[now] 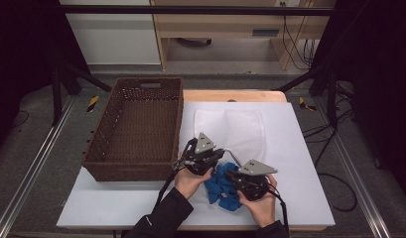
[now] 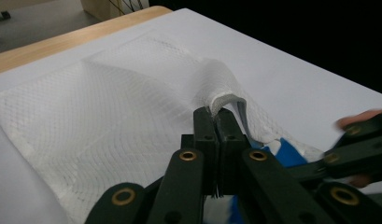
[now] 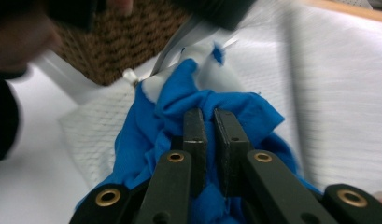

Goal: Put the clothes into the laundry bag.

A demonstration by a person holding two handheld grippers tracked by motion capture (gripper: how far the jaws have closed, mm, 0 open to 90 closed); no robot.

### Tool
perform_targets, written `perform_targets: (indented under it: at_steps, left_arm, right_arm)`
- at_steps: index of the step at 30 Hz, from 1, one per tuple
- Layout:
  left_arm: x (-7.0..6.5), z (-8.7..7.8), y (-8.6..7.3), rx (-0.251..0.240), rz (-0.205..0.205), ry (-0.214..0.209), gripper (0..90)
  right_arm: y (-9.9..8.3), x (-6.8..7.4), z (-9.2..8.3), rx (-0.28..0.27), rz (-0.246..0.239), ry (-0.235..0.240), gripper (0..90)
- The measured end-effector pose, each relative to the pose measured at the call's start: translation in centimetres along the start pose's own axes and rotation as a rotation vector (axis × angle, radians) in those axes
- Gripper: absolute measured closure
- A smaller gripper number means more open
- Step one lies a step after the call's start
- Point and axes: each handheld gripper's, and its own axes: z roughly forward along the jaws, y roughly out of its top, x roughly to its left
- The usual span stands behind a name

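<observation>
So, quick pass:

blue cloth: crumpled blue cloth (image 1: 221, 187) lies on the white table (image 1: 300, 163) near its front edge, between the two hands, half inside the mouth of the mesh bag; looks like it is being stuffed in.

mesh bag: white mesh laundry bag (image 1: 230, 130) lies flat on the table just right of the basket, its open end toward the person; in the left gripper view the rim (image 2: 221, 95) is lifted into a peak, probably to keep the mouth open for the cloth.

left gripper: left gripper (image 2: 218, 119) has its jaws pressed together, pinching the bag's hem and holding it up off the table; in the high view it sits just beside the basket's front right corner (image 1: 203, 153).

right gripper: right gripper (image 3: 212, 122) has its jaws nearly together, pinching a fold of the blue cloth; in the high view it sits at the cloth's right side (image 1: 250, 178). Likely gripping to push or feed the cloth toward the bag opening.

basket: brown wicker basket (image 1: 136, 129) stands on the table's left part, nothing visible inside; maybe where the bag goes later, can't tell.

risk: cloth bunches at the mouth and the hem could slip from the left pinch.
</observation>
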Motion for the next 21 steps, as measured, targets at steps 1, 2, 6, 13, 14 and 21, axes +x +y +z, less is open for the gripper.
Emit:
perform_targets:
  at_steps: [1,2,6,13,14,21]
  left_arm:
    - [-0.1,-0.1,0.1,-0.005,0.003,-0.004,89.1]
    - [-0.3,-0.2,0.2,-0.007,0.009,-0.004,89.1]
    - [-0.5,-0.2,-0.1,-0.007,0.016,-0.005,89.1]
    - [0.1,0.1,-1.4,0.01,-0.003,-0.002,89.0]
    - [0.2,0.1,-1.5,0.011,-0.009,-0.003,89.0]
    - [0.6,0.1,-1.6,0.013,-0.004,0.01,89.0]
  right_arm:
    - [0.0,0.2,0.8,0.012,-0.009,-0.018,84.2]
    - [0.0,0.3,1.5,0.028,-0.008,-0.04,84.1]
    - [-0.1,-0.9,4.2,0.043,0.023,-0.14,82.5]
    - [-0.1,-1.2,2.9,-0.002,0.039,-0.156,70.5]
    - [-0.1,-1.1,2.3,-0.013,0.045,-0.146,69.0]
    - [-1.4,-0.8,-0.6,-0.031,0.072,-0.063,44.1]
